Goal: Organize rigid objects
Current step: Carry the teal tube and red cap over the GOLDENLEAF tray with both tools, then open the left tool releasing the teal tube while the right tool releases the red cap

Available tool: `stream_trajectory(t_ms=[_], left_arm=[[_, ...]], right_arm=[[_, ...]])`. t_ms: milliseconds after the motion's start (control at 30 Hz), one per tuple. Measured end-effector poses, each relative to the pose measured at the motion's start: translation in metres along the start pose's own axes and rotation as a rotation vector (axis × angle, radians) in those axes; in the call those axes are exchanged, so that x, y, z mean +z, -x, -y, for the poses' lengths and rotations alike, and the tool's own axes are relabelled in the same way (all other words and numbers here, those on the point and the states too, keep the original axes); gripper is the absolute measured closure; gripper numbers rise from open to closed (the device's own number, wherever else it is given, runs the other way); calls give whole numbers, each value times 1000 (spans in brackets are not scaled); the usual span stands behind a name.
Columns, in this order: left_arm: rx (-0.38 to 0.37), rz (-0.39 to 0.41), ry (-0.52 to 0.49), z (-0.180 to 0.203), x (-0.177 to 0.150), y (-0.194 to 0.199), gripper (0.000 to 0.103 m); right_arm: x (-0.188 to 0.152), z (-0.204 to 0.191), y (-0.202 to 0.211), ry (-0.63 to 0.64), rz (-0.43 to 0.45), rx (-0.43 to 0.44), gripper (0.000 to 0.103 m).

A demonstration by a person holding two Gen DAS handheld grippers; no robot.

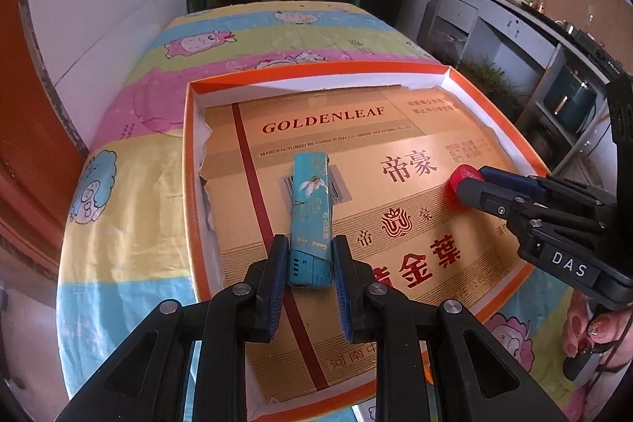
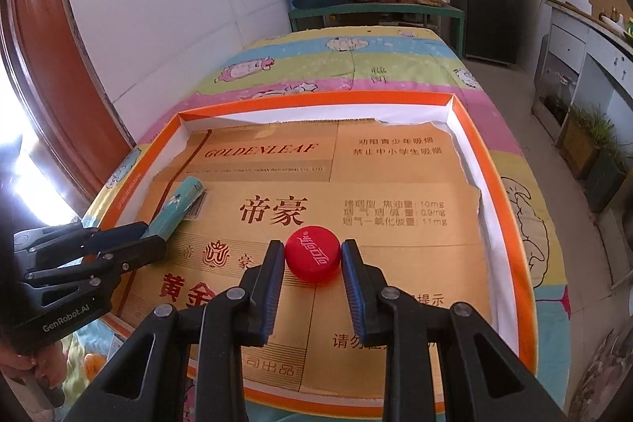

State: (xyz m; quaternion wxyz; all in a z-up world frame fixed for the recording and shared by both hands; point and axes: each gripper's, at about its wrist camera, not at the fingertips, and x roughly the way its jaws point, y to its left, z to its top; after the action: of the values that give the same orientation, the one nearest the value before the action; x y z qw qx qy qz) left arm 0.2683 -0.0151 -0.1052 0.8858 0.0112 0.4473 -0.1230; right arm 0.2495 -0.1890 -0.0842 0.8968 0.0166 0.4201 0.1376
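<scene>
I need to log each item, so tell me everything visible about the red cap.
The red cap is a round plastic bottle cap with white lettering on its flat top. It sits top up on the gold printed cardboard lining the orange tray, between the right gripper fingers, which flank its sides.

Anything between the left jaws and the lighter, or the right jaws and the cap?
Nothing visible. The lighter lies with its near end already between the left gripper jaws; the red cap sits between the right gripper jaws. Both rest in the orange tray.
</scene>
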Motion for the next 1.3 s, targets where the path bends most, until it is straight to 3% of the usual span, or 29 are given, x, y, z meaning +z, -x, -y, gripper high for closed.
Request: stream_trajectory(t_ms=[400,533,733,900,967,1067,1133,1300], left_arm=[[21,36,-39,6,-3,-2,79],[5,39,-57,6,-3,-2,75],[-44,49,-5,-3,-3,3,74],[-36,79,27,-8,-4,15,68],[-26,100,22,-6,-5,22,52],[-12,131,4,-2,-7,35,40],[-2,152,-5,1,-10,44,40],[-26,223,17,5,-19,78,39]], right_arm=[[-2,-9,-9,64,-7,-68,72],[-3,-12,-8,81,2,-80,71],[-4,-7,-3,59,19,-76,55],[-6,-5,5,38,35,-73,54],[-7,-5,10,33,40,-70,54],[-10,-8,17,32,46,-44,50],[-12,-9,23,24,49,-26,44],[-19,-14,47,21,79,-17,42]])
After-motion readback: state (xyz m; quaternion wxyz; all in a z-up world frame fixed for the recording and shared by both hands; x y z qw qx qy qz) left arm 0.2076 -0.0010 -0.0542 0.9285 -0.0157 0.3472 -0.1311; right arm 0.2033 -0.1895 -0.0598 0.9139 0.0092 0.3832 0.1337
